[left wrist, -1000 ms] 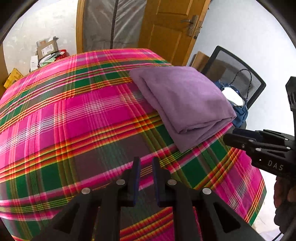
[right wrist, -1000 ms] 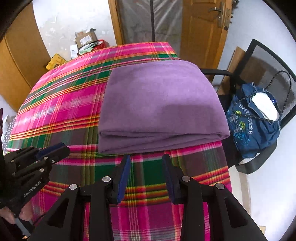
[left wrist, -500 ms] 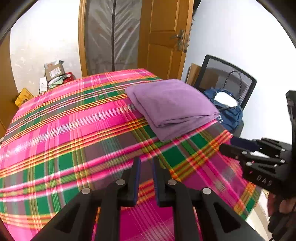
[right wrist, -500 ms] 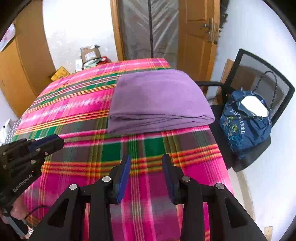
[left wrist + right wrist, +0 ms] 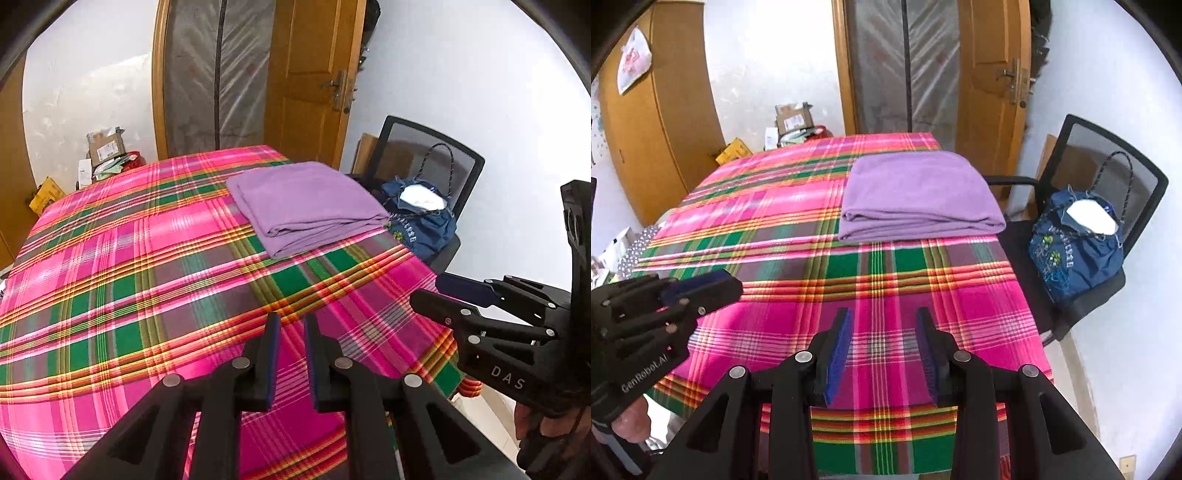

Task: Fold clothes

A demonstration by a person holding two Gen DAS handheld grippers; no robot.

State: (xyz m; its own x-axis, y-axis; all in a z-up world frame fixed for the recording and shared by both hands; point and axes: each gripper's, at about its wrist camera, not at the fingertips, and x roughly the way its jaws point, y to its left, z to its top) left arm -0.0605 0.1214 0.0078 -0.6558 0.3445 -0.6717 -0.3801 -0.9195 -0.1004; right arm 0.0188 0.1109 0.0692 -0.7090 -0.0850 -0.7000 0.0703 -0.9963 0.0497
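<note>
On my feed the plaid tablecloth (image 5: pixel 886 280) reads hot pink crossed with green blocks, muted purple-grey squares and thin bands of yellow, orange, red and white. The folded fleece cloth (image 5: pixel 919 192) on it is a plain, even lilac purple, no pattern. Left gripper (image 5: pixel 290 325): matte black frame, silver rivets, dark blue pads. Right gripper (image 5: pixel 882 321): same black, pads a brighter royal blue. The mesh office chair (image 5: pixel 1108 155) is black. The drawstring fabric bag (image 5: pixel 1075 254) is navy with light blue and yellow print and white showing at its mouth. The wooden door (image 5: pixel 993 74) is honey orange-brown. Walls are white.
</note>
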